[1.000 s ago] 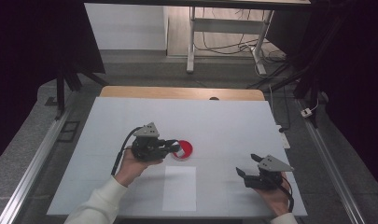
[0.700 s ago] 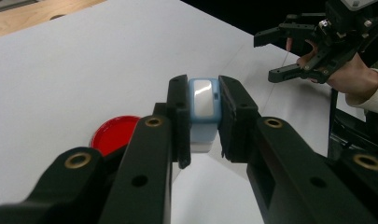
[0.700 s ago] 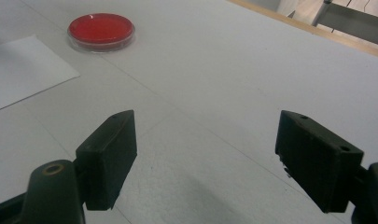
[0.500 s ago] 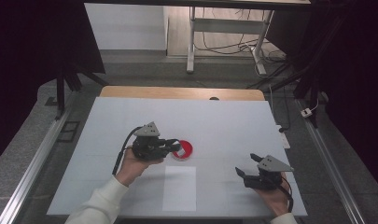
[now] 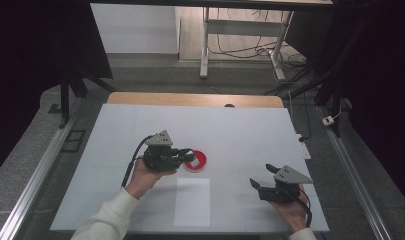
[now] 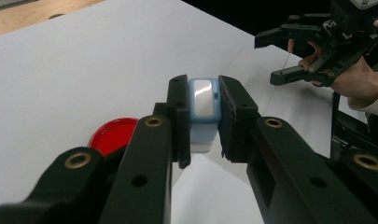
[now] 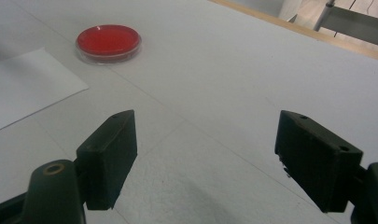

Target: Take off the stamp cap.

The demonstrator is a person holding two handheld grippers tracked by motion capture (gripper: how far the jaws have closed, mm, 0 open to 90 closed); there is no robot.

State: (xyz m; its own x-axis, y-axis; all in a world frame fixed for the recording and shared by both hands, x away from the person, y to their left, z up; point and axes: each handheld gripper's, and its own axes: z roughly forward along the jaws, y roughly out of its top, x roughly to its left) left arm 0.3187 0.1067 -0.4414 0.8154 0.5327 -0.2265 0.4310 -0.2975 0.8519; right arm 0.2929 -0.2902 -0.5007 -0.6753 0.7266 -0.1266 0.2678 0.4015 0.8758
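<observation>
My left gripper (image 5: 187, 156) hovers mid-table, shut on a small light-blue block with a white face (image 6: 203, 105); the block sits upright between the two black jaws. Just past the jaws lies a round red dish (image 5: 197, 160) on the white table top (image 5: 240, 130); it also appears low at the left in the left gripper view (image 6: 113, 135) and far off in the right gripper view (image 7: 108, 42). My right gripper (image 5: 260, 175) rests near the front right, its jaws wide open with nothing between them (image 7: 205, 126). It appears far off in the left gripper view as well (image 6: 267, 58).
A white sheet of paper (image 5: 192, 201) lies flat near the front edge, between the two hands. A wooden strip (image 5: 195, 99) borders the table's far edge. Metal rails run along both sides, and table legs with cables stand behind.
</observation>
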